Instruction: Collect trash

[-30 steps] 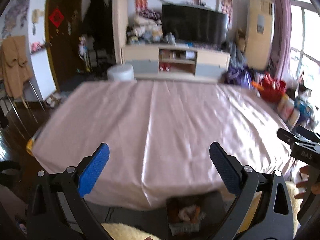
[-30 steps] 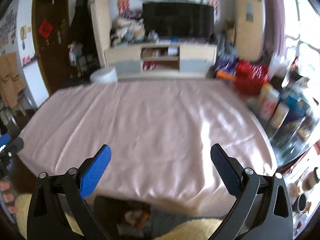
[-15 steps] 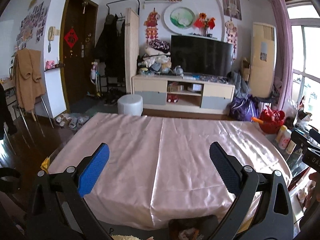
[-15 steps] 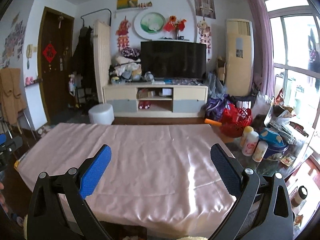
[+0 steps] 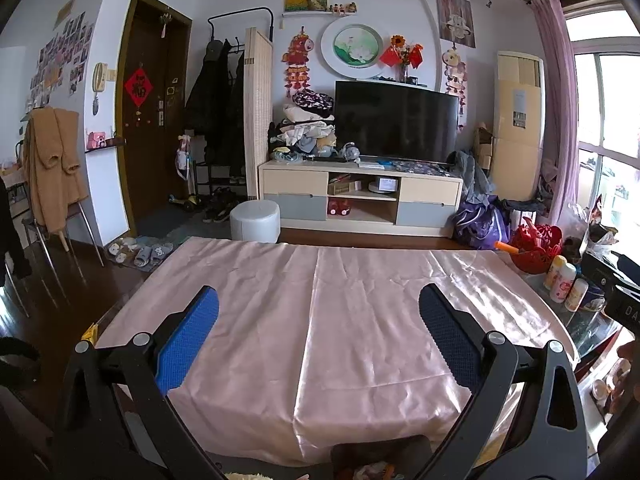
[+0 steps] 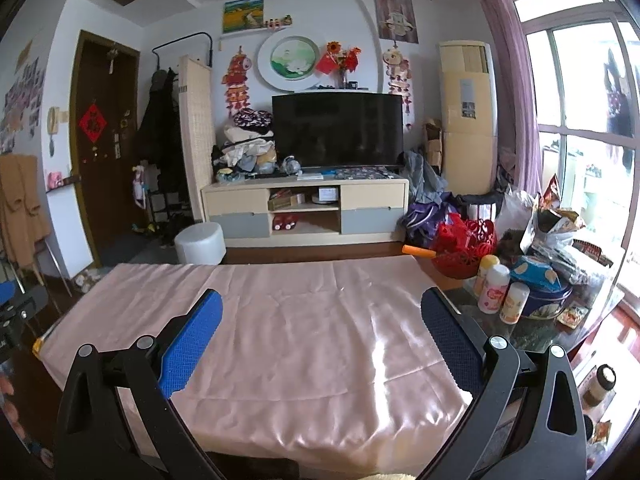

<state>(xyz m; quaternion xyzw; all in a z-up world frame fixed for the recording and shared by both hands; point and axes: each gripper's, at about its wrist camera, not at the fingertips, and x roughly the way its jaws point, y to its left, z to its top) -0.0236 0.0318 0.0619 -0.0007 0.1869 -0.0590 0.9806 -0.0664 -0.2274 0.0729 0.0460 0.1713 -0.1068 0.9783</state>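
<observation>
L gripper [image 5: 318, 332] & R gripper [image 6: 320, 330]: both spread wide, nothing between pads, held above a table w/ 1 pink cloth [image 5: 340, 320]. Trash: a dark bin w/ scraps [image 5: 380, 462] under the near table edge, btwn L fingers. 3 bottles [image 6: 498, 290] beside 1 blue tin [image 6: 540, 292], 1 red basket [image 6: 464, 246] behind.

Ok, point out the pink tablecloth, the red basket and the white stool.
pink tablecloth [image 6: 304, 320], right wrist view, bare middle of cloth.
red basket [image 6: 466, 248], right wrist view, its side wall.
white stool [image 5: 255, 221], left wrist view, front side.
</observation>
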